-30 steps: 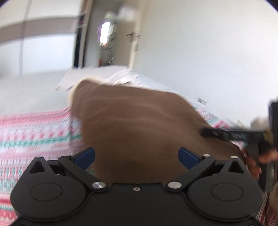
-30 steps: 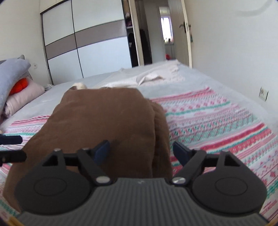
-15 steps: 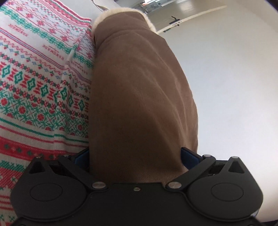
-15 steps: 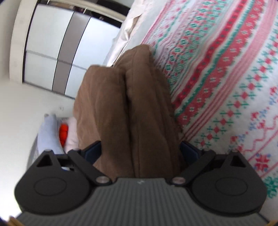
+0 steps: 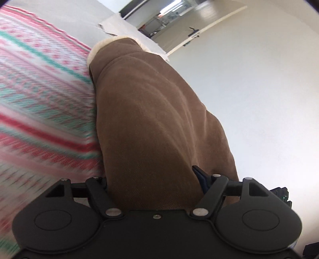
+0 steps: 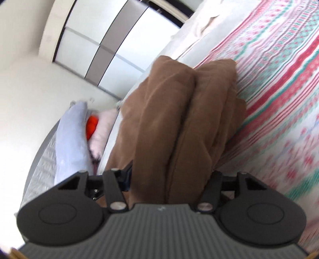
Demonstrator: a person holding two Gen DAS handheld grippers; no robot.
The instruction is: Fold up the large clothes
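Both cameras are rolled way over, so everything looks tilted. Closest in on the left wrist view, the left gripper [image 5: 153,179] has its jaws pressed into the near end of the brown coat [image 5: 151,123]; they've just been closing and the fabric is bunched between them, so it's grasping the coat. Only one blue pad [image 5: 200,176] peeks out on the right side, the other is buried under the cloth.

Same deal on the right wrist view: the right gripper [image 6: 169,179] has also just been closing and is clamped on a thick folded bundle of the brown coat [image 6: 179,119], at least two fat rolls of it squeezed side by side between the jaws.

The coat runs away from both grippers as a long folded lump lying on the bed, over a striped bedspread [image 5: 39,99] with red, green and pink patterns, blurry here. At the coat's far end there's a cream fleecy lining [image 5: 95,49] showing at the edge.

Further back, the right view shows a pale blue pillow [image 6: 71,135], something orange [image 6: 92,127] and a pink cushion [image 6: 101,131] stacked by the head of the bed, then a wardrobe [image 6: 111,45] with white and grey sliding panels. The left view has a white cloth [image 5: 119,25] on the bed beyond the coat, and an open doorway [image 5: 163,18] past that.
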